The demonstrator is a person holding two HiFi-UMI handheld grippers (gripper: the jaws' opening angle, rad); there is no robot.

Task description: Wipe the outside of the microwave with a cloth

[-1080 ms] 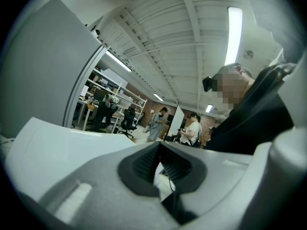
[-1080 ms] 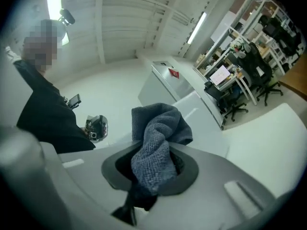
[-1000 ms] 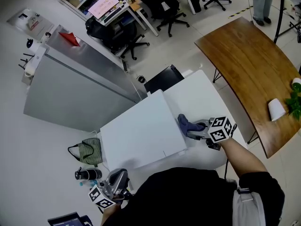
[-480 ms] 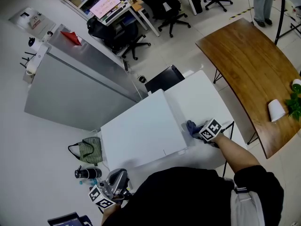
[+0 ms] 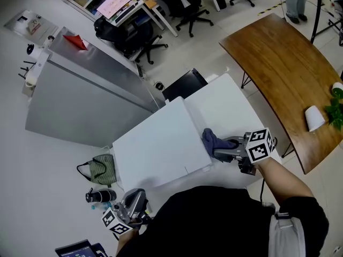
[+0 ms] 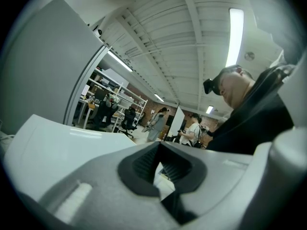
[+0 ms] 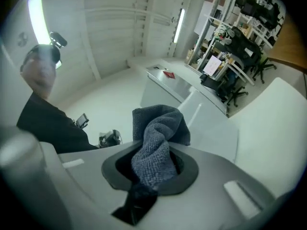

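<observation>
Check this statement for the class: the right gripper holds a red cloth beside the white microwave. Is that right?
Not quite: the cloth is dark blue-grey, not red, as the right gripper view shows. The right gripper does hold it beside the white microwave.

the right gripper [image 5: 223, 148] has drawn back since half a second ago. its marker cube [image 5: 259, 146] now sits further out from the right side of the microwave [image 5: 155, 149]. the blue-grey cloth [image 5: 211, 140] in its jaws shows more fully, bunched against that side and farther from the front corner.
</observation>
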